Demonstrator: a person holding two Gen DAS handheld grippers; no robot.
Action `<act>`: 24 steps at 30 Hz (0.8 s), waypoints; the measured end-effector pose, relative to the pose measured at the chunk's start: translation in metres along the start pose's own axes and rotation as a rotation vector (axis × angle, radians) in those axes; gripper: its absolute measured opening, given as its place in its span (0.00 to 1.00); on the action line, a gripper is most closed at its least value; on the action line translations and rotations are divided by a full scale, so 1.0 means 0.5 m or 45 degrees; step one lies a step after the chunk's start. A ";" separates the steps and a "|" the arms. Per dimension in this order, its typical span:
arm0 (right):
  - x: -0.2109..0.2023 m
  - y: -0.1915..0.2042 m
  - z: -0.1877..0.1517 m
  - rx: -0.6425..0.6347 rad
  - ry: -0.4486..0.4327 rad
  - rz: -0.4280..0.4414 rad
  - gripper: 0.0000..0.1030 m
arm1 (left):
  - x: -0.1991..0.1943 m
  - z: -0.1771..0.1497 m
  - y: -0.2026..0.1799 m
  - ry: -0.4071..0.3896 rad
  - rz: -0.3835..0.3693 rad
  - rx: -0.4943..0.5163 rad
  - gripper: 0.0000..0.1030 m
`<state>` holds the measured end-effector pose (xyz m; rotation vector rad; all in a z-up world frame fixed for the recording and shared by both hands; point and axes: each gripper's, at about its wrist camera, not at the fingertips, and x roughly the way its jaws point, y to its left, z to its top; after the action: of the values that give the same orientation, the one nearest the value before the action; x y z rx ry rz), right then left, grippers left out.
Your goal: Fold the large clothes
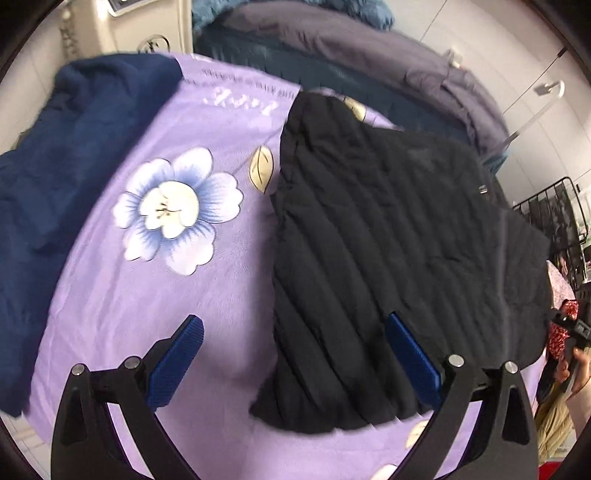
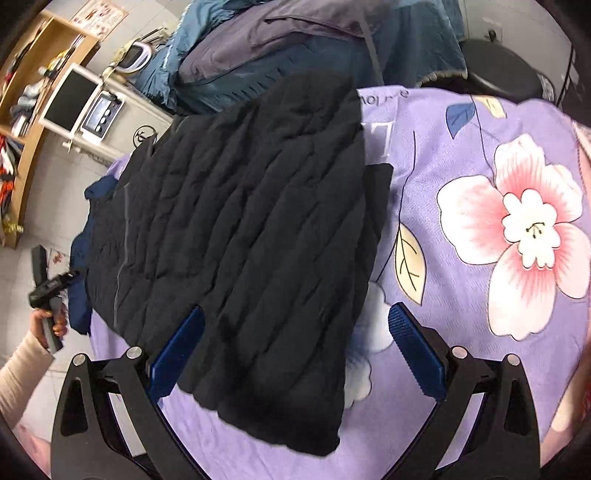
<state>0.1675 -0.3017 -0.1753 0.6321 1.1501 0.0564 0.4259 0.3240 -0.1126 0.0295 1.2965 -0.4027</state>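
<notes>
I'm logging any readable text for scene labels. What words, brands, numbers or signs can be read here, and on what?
Purple flowered sheet, white script and small print near its far edge: upside down and blurred, unreadable.
Same sheet, dark print near the black quilted jacket: partly hidden, unreadable.
Cream appliance, round logo: symbol only, no words legible.
Wall poster: too small.
</notes>
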 end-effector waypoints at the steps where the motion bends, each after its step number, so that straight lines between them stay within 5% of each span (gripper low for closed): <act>1: 0.009 -0.014 0.008 0.033 0.008 0.012 0.96 | 0.022 0.010 0.005 0.028 -0.028 0.009 0.94; 6: 0.061 -0.058 0.020 0.149 0.074 0.124 0.96 | 0.099 0.037 0.028 0.105 -0.194 0.016 0.95; 10: 0.114 -0.068 0.028 0.212 0.109 0.235 0.96 | 0.171 0.043 0.066 0.210 -0.414 -0.141 0.96; 18: 0.127 -0.041 0.043 0.188 0.072 0.232 0.93 | 0.199 0.058 0.042 0.233 -0.419 -0.074 0.96; 23: 0.111 -0.032 0.017 0.181 0.047 0.209 0.70 | 0.197 0.057 0.002 0.211 -0.437 -0.083 0.92; 24: 0.108 -0.029 0.013 0.193 0.044 0.248 0.56 | 0.199 0.060 -0.005 0.211 -0.459 -0.088 0.88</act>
<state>0.1920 -0.2974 -0.2257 0.8797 1.1307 0.1473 0.4742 0.2870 -0.1971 -0.2370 1.4827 -0.6737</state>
